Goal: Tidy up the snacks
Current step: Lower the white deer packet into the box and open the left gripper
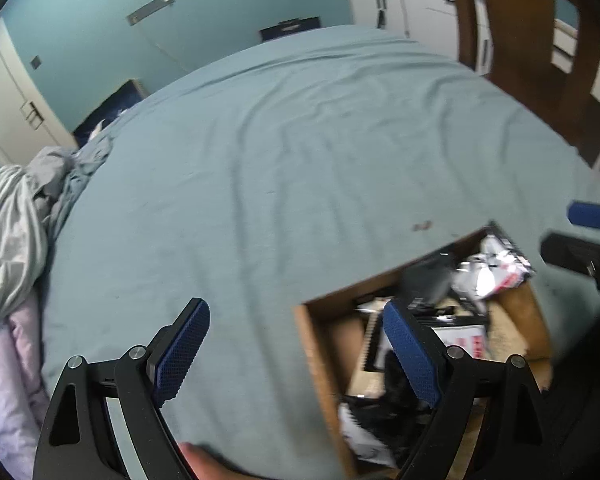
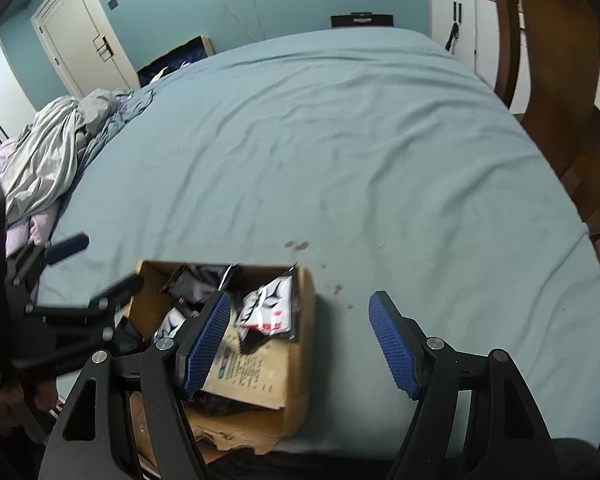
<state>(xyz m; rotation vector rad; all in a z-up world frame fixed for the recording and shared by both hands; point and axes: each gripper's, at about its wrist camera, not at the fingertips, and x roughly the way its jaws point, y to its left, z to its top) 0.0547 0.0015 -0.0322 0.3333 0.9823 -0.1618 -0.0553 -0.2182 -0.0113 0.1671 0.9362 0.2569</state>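
Note:
An open cardboard box (image 1: 320,364) lies on the teal bedsheet (image 1: 300,160), holding several black-and-white snack packets (image 1: 488,276) with red print. My left gripper (image 1: 295,306) is open over the box's left wall. Its right finger hangs above the box's inside, its left finger above bare sheet, and no packet is between the pads. In the right wrist view the same box (image 2: 304,340) sits low and left, with a packet (image 2: 268,304) on top. My right gripper (image 2: 300,298) is open over the box's right wall and holds nothing. The left gripper (image 2: 112,260) shows at the left there.
Crumpled grey and lilac bedding (image 2: 48,152) is piled at the bed's left edge. A brown wooden frame (image 2: 548,60) and white cabinets (image 2: 460,20) stand at the right. A white door (image 2: 80,40) is in the teal wall. Small dark spots (image 2: 296,245) mark the sheet past the box.

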